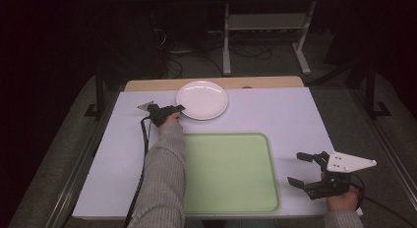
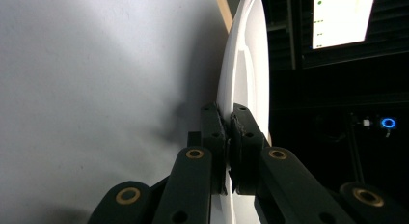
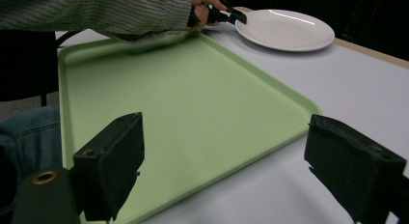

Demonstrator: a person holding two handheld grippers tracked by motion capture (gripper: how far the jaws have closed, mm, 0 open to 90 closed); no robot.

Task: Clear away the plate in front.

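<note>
A white plate (image 1: 202, 99) lies at the far middle of the white table top. My left gripper (image 1: 180, 108) is shut on the plate's near left rim; in the left gripper view its jaws pinch the thin rim of the plate (image 2: 243, 79), with the gripper (image 2: 228, 119) turned on its side. The same grip on the plate (image 3: 287, 28) appears far off in the right gripper view. A light green tray (image 1: 228, 171) sits flat near the front of the table. My right gripper (image 1: 300, 168) hovers open just off the tray's right edge (image 3: 193, 122), holding nothing.
The table's wooden far edge (image 1: 147, 84) lies just behind the plate. A grey-sleeved forearm (image 1: 164, 174) crosses the tray's left side. Bare table top (image 1: 295, 115) lies to the right of the plate. Metal frame legs and cables (image 1: 226, 46) stand on the floor beyond.
</note>
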